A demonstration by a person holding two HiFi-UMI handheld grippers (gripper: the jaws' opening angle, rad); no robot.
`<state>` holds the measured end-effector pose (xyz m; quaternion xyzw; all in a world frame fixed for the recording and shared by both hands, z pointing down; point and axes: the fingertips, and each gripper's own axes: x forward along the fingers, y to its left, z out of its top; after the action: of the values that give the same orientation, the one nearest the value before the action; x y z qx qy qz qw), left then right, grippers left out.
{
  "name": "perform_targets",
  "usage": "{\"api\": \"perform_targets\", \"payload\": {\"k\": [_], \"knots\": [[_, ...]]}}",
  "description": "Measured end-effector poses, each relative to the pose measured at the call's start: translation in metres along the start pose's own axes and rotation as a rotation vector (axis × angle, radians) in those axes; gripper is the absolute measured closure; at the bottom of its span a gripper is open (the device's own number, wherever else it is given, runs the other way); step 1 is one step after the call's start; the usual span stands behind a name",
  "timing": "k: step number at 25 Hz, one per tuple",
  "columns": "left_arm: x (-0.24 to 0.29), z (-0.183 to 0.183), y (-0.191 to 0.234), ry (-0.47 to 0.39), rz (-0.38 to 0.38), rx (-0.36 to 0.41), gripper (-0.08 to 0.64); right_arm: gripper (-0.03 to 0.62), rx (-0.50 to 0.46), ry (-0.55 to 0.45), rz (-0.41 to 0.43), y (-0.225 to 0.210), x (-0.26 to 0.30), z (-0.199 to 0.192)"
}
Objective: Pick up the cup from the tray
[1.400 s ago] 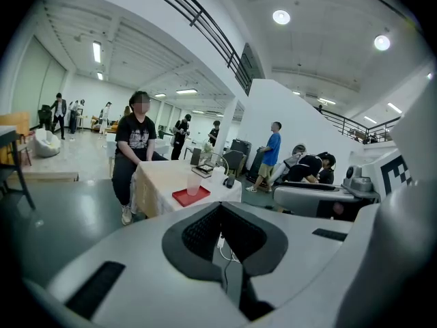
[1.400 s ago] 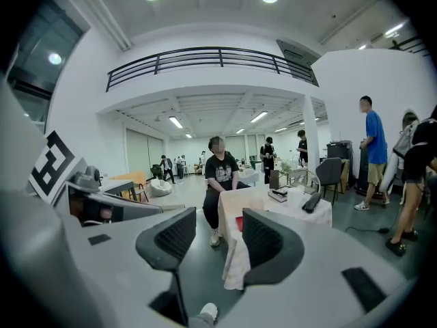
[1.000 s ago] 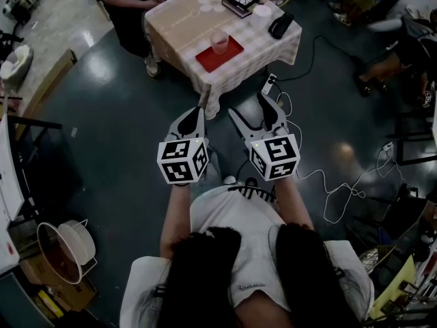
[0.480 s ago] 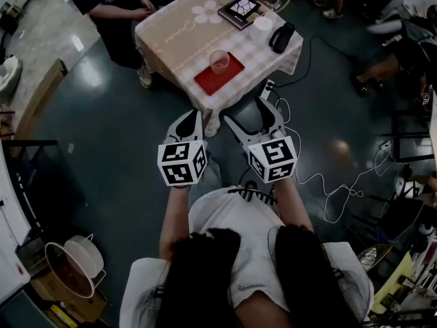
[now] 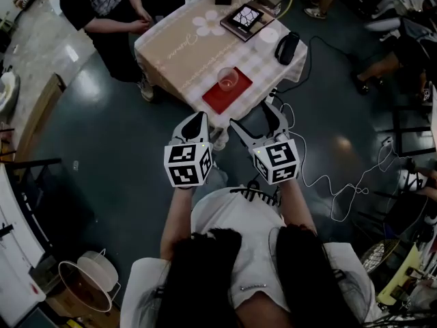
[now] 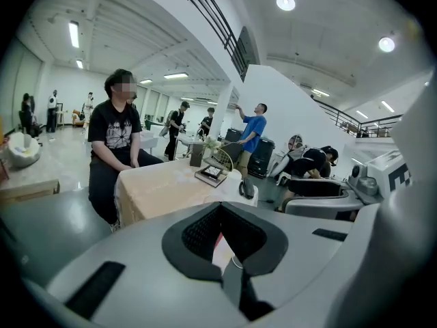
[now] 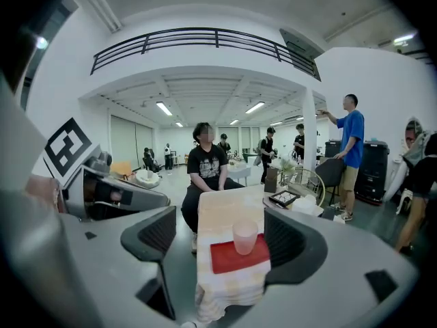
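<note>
A translucent pink cup [image 5: 227,79] stands upright on a red tray [image 5: 220,100] at the near edge of a cloth-covered table [image 5: 179,45]. Both grippers hang over the floor just short of that edge, apart from the table. My left gripper [image 5: 197,119] has its jaws together, empty. My right gripper [image 5: 252,115] is opening, with nothing between its fingers. In the right gripper view the cup [image 7: 245,237] and tray [image 7: 238,254] show straight ahead, framed by the spread jaws of the right gripper [image 7: 227,243]. In the left gripper view my left gripper [image 6: 229,255] hides most of the table.
A person in black [image 5: 102,5] sits at the table's far side. A framed board [image 5: 244,16], a black handset [image 5: 287,46] and a white disc lie on the far part. Cables [image 5: 328,183] trail on the floor at right. More people stand beyond.
The table with tray and cup has drawn nearer to both grippers. My right gripper's jaws have spread wider. The left jaws have stayed together.
</note>
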<state>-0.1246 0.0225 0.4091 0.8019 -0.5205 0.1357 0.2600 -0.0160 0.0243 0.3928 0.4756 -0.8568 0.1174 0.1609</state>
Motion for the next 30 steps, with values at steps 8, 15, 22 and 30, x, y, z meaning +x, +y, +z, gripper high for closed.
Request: {"api": "perform_targets", "payload": {"k": [8, 15, 22, 30], "knots": [[0.017, 0.012, 0.010, 0.007, -0.026, 0.021, 0.555, 0.193, 0.002, 0.017, -0.038, -0.003, 0.023, 0.000], [0.026, 0.018, 0.024, 0.021, -0.016, 0.021, 0.555, 0.189, 0.006, -0.004, -0.035, -0.013, 0.046, 0.005], [0.049, 0.017, 0.045, 0.050, 0.045, -0.004, 0.555, 0.161, -0.058, 0.006, 0.023, -0.021, 0.080, 0.003], [0.085, 0.015, 0.055, 0.097, 0.077, -0.013, 0.555, 0.146, -0.035, 0.055, 0.063, -0.043, 0.122, -0.014]]}}
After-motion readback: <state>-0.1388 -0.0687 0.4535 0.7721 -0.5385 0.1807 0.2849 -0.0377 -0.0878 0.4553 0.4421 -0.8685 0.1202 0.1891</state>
